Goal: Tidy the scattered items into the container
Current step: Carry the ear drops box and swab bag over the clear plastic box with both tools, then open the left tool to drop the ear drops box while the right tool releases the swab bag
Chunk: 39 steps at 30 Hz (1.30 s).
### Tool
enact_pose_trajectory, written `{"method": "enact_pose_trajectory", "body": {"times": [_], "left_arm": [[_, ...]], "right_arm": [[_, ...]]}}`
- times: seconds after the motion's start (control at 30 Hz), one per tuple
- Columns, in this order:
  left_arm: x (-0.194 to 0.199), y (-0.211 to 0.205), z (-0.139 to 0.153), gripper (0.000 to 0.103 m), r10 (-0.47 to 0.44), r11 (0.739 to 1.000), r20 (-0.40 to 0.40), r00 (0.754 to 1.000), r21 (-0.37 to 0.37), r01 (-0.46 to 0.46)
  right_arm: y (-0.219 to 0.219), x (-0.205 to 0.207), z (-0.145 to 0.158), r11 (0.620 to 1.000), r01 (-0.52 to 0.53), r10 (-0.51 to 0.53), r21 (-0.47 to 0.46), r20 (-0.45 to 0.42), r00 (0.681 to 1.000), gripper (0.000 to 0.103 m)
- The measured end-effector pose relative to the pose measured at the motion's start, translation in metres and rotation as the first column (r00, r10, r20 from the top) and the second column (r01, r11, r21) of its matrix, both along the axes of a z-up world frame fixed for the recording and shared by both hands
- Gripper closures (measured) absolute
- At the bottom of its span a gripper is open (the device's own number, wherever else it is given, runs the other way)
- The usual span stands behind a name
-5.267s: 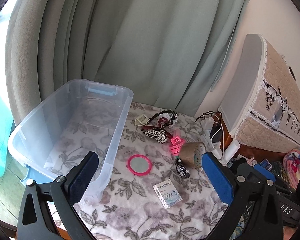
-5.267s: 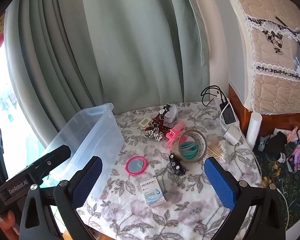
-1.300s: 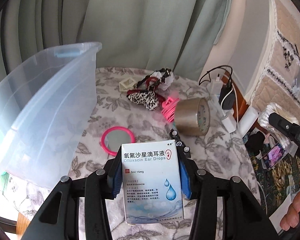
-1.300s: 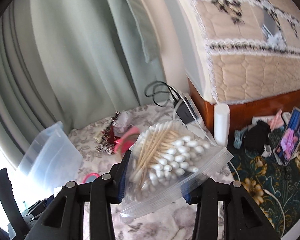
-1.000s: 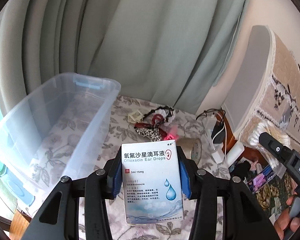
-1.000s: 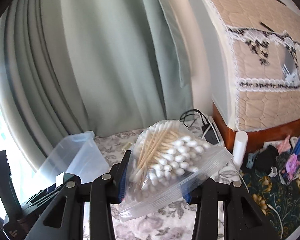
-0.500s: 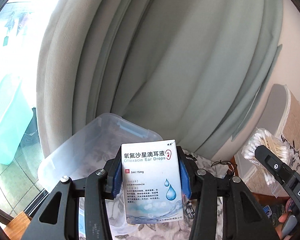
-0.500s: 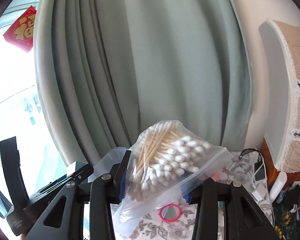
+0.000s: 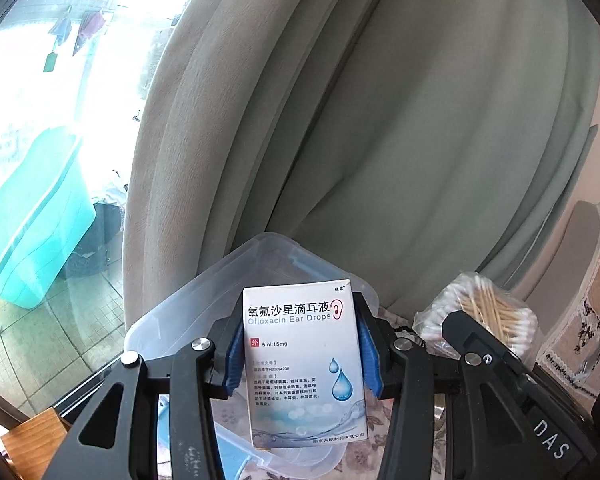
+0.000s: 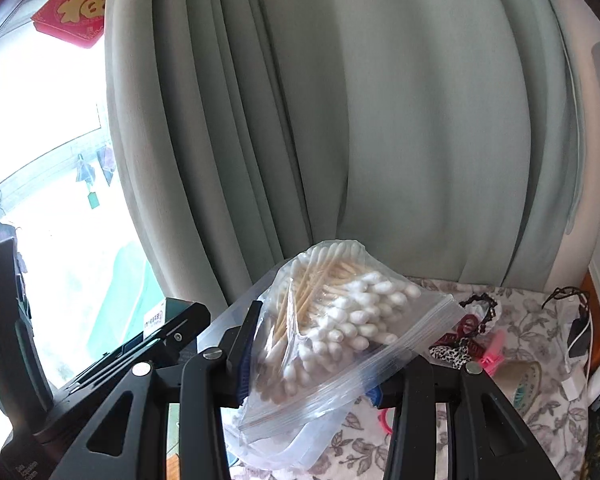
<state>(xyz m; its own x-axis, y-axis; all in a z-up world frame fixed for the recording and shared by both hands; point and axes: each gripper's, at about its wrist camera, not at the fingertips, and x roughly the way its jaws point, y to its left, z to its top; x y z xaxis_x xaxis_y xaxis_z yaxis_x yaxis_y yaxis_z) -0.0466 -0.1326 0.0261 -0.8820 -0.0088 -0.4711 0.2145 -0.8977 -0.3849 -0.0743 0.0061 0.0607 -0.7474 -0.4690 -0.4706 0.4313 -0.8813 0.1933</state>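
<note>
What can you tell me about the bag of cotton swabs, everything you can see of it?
The bag of cotton swabs is a clear zip-top plastic pouch, crinkled and bulging, packed with wooden-stemmed swabs with white tips. The right gripper is shut on it, its blue-padded fingers pinching the lower part from both sides, so the bag is held in the air, tilted, with its zip edge to the right. In the left wrist view it shows beside the ear drops box.
</note>
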Motion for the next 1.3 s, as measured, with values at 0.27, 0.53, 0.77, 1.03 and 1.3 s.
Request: {"method": "enact_pose_trajectory", "body": {"times": [0.27,0.53,0.77,1.03,1.3], "left_arm": [[-0.02,-0.01,-0.021,0.054,0.009,1.0,0.062,0.998,0.005,-0.01],[-0.04,-0.019,-0.042,0.054,0.017,1.0,0.124,0.992,0.008,-0.018],[-0.056,-0.025,-0.059,0.054,0.022,1.0,0.171,0.985,0.015,-0.025],[-0.067,-0.028,-0.071,0.054,0.035,0.999,0.206,0.978,-0.001,-0.035],[-0.071,-0.028,-0.077,0.054,0.057,0.998,0.228,0.972,-0.041,-0.049]], "right_arm": [[-0.017,-0.018,-0.025,1.0,-0.017,0.016,0.023,0.056,0.998,0.058],[-0.029,-0.045,-0.045,0.999,-0.026,0.021,0.046,0.107,0.994,0.058],[-0.038,-0.05,-0.066,0.998,-0.037,0.029,0.049,0.152,0.988,0.058],[-0.025,-0.042,-0.083,0.998,-0.042,0.032,0.046,0.191,0.981,0.058],[-0.026,-0.042,-0.093,0.998,-0.049,0.041,0.031,0.219,0.975,0.057]]}}
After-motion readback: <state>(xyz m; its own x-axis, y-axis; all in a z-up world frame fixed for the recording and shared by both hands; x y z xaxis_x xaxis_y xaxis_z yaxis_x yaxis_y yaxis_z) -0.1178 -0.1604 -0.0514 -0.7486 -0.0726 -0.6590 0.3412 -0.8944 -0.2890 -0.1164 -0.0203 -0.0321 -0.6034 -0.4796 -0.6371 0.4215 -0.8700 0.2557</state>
